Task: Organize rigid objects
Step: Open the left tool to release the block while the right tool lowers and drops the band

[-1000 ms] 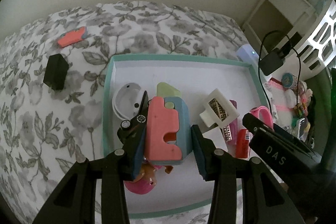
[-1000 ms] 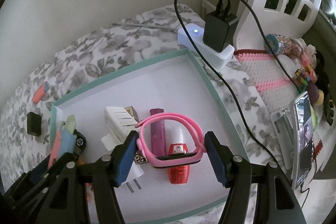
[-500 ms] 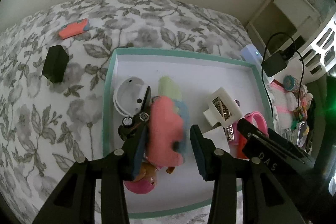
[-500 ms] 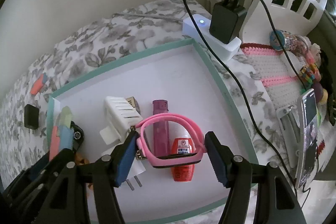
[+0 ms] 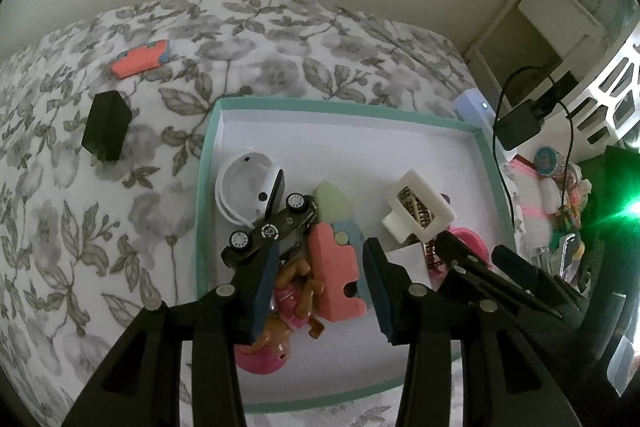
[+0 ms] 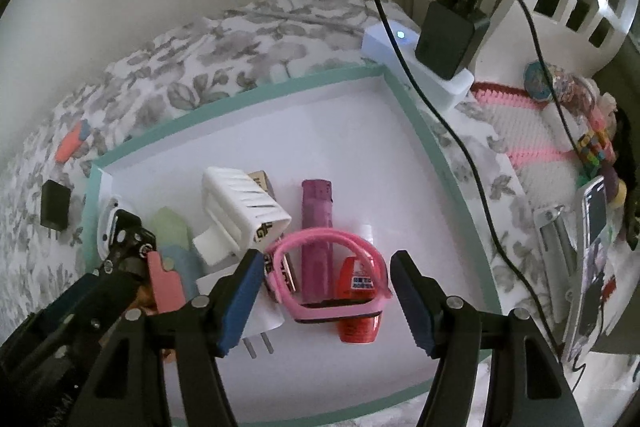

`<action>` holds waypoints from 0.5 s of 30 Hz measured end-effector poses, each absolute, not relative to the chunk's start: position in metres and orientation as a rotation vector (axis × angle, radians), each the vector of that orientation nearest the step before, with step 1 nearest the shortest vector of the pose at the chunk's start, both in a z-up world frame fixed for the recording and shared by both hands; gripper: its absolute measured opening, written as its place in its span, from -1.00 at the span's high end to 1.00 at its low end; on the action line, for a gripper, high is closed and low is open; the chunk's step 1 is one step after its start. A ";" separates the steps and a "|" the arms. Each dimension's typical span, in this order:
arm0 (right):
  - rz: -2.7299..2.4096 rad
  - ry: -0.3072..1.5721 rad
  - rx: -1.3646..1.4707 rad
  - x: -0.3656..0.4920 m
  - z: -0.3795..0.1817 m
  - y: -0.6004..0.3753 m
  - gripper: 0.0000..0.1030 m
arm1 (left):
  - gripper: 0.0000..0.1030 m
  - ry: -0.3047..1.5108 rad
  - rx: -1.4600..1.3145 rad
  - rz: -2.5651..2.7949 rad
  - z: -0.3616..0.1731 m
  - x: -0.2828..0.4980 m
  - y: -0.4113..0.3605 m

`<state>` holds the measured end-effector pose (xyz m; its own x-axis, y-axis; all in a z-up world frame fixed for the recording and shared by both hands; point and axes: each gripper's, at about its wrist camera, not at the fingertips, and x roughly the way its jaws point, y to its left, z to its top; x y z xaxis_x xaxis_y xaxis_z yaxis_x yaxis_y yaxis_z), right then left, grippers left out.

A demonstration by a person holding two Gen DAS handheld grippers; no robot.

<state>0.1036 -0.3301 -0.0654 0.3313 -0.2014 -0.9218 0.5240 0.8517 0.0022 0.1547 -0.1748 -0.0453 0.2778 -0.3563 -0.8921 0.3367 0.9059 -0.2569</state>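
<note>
Left gripper [image 5: 320, 283] straddles pink block [image 5: 334, 275], jaws apart, seemingly unclamped; right gripper [image 6: 328, 291] open around pink band [image 6: 332, 267] — crosswise.

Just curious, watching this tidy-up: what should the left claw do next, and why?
Probably lift clear of the tray and head for the black block: the left claw stands open, the pink piece lies loose between its jaws, and the block sits outside on the bedspread.
</note>
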 end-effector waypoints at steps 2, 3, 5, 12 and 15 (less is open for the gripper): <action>-0.484 1.130 0.313 0.104 -0.061 -0.328 -0.35 | 0.13 1.196 -0.023 -0.468 -0.042 0.154 -0.174; -0.482 1.125 0.309 0.105 -0.059 -0.327 -0.35 | 0.13 1.193 -0.024 -0.467 -0.041 0.154 -0.173; -0.482 1.114 0.300 0.105 -0.055 -0.324 -0.35 | 0.13 1.187 -0.028 -0.464 -0.038 0.155 -0.172; -0.474 1.062 0.276 0.106 -0.040 -0.318 -0.35 | 0.13 1.164 -0.061 -0.419 -0.030 0.160 -0.155; -0.463 1.063 0.270 0.108 -0.040 -0.314 -0.35 | 0.13 1.154 -0.050 -0.363 -0.031 0.164 -0.145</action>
